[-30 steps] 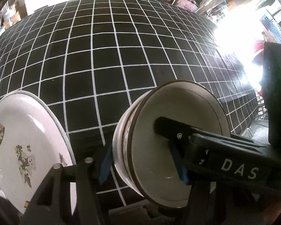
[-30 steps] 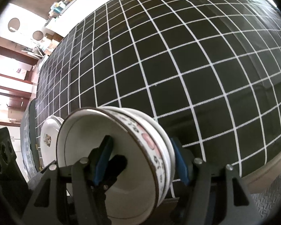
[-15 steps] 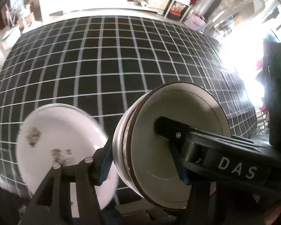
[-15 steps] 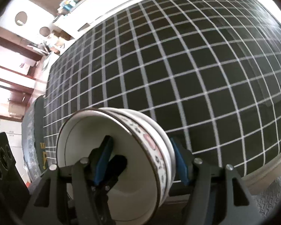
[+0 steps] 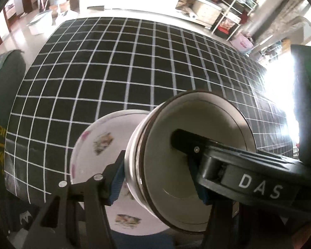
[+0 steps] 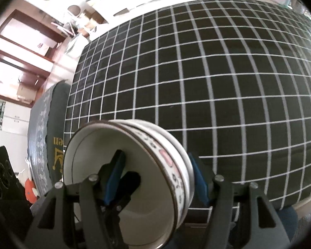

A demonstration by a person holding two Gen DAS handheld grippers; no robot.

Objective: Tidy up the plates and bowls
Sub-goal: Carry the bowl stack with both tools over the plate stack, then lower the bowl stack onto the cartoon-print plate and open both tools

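Closest to the lens in the left wrist view, the left hand-held gripper [image 5: 157,178] is clenched on the wall of the stacked bowls [image 5: 188,166], one blue pad outside at lower left of centre and the other inside the cavity. The right hand-held gripper [image 6: 155,176] grips the same stack from the opposite rim: in its own view the bowls [image 6: 134,182] fill the lower middle of the frame, tipped on edge so the white inside faces the lower left, with a pink-and-dark pattern band running along the outer wall. At least two bowls are nested; the exact count is hard to tell.

Just behind the stack, left of centre in the left wrist view, a white plate [image 5: 97,145] with blurred floral prints lies on the near edge of the tabletop [image 5: 134,62], partly hidden by the bowls.

Beyond that the black cloth with its white grid stretches to the upper frame. A dark green fabric [image 6: 56,124] with yellow lettering hangs at the left edge, and cluttered shelves [image 5: 228,10] stand farthest back.
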